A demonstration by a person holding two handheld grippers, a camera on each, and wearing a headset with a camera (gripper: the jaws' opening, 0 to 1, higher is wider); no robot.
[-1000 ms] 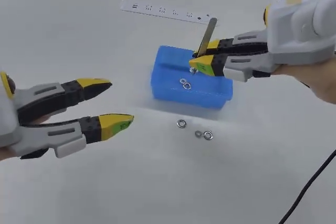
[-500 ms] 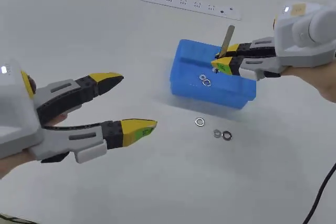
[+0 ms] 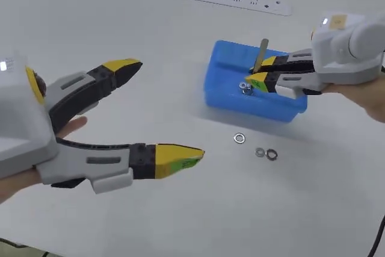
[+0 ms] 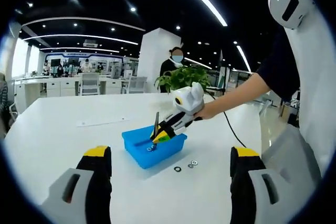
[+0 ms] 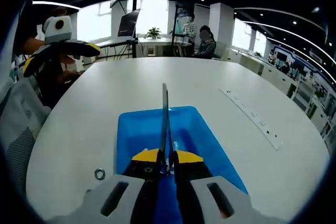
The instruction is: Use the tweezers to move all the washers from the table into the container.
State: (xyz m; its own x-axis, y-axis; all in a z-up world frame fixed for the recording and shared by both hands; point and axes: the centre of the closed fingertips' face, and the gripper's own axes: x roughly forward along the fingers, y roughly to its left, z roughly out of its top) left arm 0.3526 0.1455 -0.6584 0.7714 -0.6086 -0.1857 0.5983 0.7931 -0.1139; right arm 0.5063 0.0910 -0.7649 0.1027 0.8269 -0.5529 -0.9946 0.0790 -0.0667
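Over the blue container holding washers, pinching tweezers with right tongs, left tongs spread, well apart from it.

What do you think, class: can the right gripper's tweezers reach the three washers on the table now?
Probably yes. The right gripper, shut on the tweezers, hangs over the blue container; the washers lie on open table just beside it, and the left gripper is well off.
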